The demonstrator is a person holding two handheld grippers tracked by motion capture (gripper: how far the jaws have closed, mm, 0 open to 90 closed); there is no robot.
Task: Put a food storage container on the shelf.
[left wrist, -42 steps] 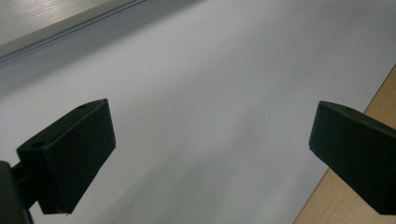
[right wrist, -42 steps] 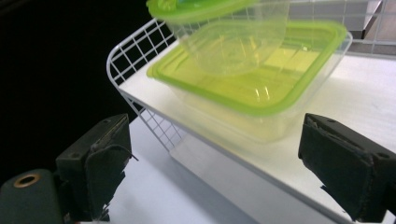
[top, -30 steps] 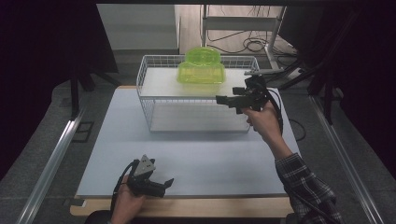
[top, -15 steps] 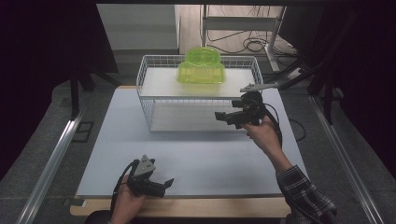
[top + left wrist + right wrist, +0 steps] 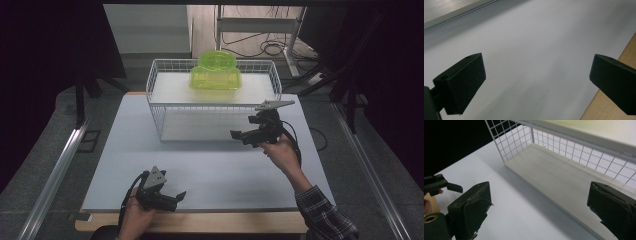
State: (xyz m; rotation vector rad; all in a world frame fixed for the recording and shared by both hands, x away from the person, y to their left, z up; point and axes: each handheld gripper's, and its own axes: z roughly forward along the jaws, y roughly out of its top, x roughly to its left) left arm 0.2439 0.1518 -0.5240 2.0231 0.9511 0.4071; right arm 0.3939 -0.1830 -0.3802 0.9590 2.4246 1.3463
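Observation:
A lime-green see-through plastic container (image 5: pixel 215 72) sits on the upper shelf of a white wire rack (image 5: pixel 159 102) at the back of the table. My right gripper (image 5: pixel 239 136) hangs open in front of the rack's right end, at the height of the lower shelf, with nothing between its jaws. In the right gripper view the right gripper (image 5: pixel 539 192) faces the wire rack (image 5: pixel 564 145) and its pale lower shelf (image 5: pixel 554 172). My left gripper (image 5: pixel 179 198) rests open near the table's front edge. The left gripper (image 5: pixel 537 65) holds nothing over the white tabletop.
A white table (image 5: pixel 125 150) with a wooden front edge (image 5: pixel 225 222) carries the rack. Metal rails (image 5: pixel 55 170) run along both sides, and cables (image 5: pixel 270 47) lie on the floor behind. The left gripper (image 5: pixel 439 186) appears at the far left of the right gripper view.
My right gripper has come down from beside the rack's top rim and back toward the person, ending in front of the lower shelf. The left gripper has stayed put.

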